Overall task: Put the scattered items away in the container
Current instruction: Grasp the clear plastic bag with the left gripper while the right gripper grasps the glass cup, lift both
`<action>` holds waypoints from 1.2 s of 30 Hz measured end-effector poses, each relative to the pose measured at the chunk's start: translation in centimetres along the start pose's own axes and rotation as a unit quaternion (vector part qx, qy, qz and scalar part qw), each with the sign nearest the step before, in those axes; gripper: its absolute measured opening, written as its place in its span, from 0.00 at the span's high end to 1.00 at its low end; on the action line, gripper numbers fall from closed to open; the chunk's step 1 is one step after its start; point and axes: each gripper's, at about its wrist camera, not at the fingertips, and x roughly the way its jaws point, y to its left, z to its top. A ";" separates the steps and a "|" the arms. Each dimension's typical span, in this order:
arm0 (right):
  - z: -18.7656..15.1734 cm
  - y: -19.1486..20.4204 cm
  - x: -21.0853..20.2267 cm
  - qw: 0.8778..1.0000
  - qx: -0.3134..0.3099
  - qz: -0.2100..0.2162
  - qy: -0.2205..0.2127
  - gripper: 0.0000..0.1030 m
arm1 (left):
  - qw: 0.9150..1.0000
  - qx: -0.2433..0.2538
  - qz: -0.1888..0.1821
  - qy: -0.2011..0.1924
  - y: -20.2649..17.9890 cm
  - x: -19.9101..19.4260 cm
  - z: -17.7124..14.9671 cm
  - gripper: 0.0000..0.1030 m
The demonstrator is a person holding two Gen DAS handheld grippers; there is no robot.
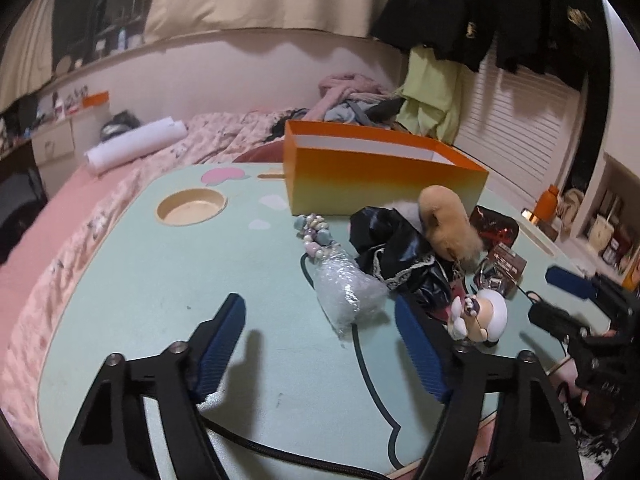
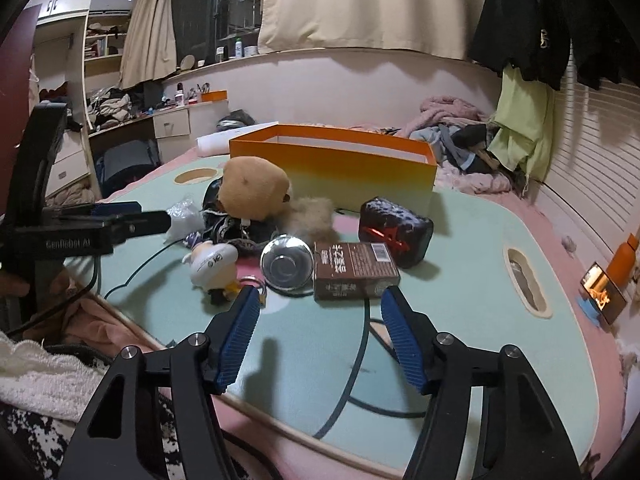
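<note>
**Spotter:** Your left gripper (image 1: 320, 344) sits nearest the lens, its ribbed blue pads spread wide with nothing between them, over bare mint tabletop (image 1: 160, 280). Your right gripper (image 2: 318, 332) is spread just as wide and also carries nothing.

**Operator:** What am I working on?

**Spotter:** You have a low lap table, smooth and mint green, with pastel cloud shapes and a round wooden cup recess (image 1: 191, 206). It stands on a bed with a pink floral cover (image 1: 52, 264); cream curtains (image 2: 360, 4) hang behind, dark clothes (image 1: 480, 12) at the right.

**Operator:** And the container?

**Spotter:** Your orange box (image 1: 380, 176) stands open at the table's far edge, glossy card fading to yellow, white inside.

**Operator:** The clutter?

**Spotter:** All of it lies just in front of the box. You have a crinkly bubble-wrap bundle (image 1: 348, 292) touching a pastel bead string (image 1: 314, 236), a shiny black lace-trimmed cloth (image 1: 392, 244) under a tan plush (image 1: 452, 224), a white rounded figurine (image 2: 212, 266), a clear dome (image 2: 286, 266), a brown printed carton (image 2: 354, 270) and a dark glossy pouch (image 2: 396, 226).
</note>
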 end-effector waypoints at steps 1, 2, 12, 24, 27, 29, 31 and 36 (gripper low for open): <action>0.1 0.2 0.0 1.000 -0.001 0.001 -0.001 0.38 | 1.000 0.002 -0.001 -0.002 0.0 -0.1 0.0 0.33; 0.3 0.3 0.1 1.000 -0.002 0.004 -0.002 0.38 | 1.000 0.003 -0.003 -0.004 0.0 -0.1 0.0 0.38; 2.8 1.6 2.0 1.000 -0.012 0.027 -0.003 0.44 | 1.000 -0.007 -0.012 -0.002 0.6 -0.2 -0.4 0.66; 3.4 2.8 5.0 0.999 -0.029 0.013 0.044 0.66 | 1.000 0.014 0.000 0.007 -0.1 0.1 -0.1 0.36; 3.2 3.5 5.2 0.998 -0.049 0.010 0.045 0.66 | 0.999 0.033 0.032 -0.002 -0.7 0.1 0.7 0.36; 3.2 3.6 5.4 0.997 -0.055 0.005 0.045 0.66 | 0.999 0.034 0.028 0.013 -0.9 0.7 0.9 0.36; 3.3 3.8 5.5 0.997 -0.064 0.000 0.044 0.66 | 0.999 0.039 0.023 0.030 -1.1 1.5 0.8 0.47; 2.8 3.8 6.7 0.995 -0.066 0.000 0.071 0.64 | 0.997 0.054 0.018 0.042 -1.8 2.1 0.0 0.78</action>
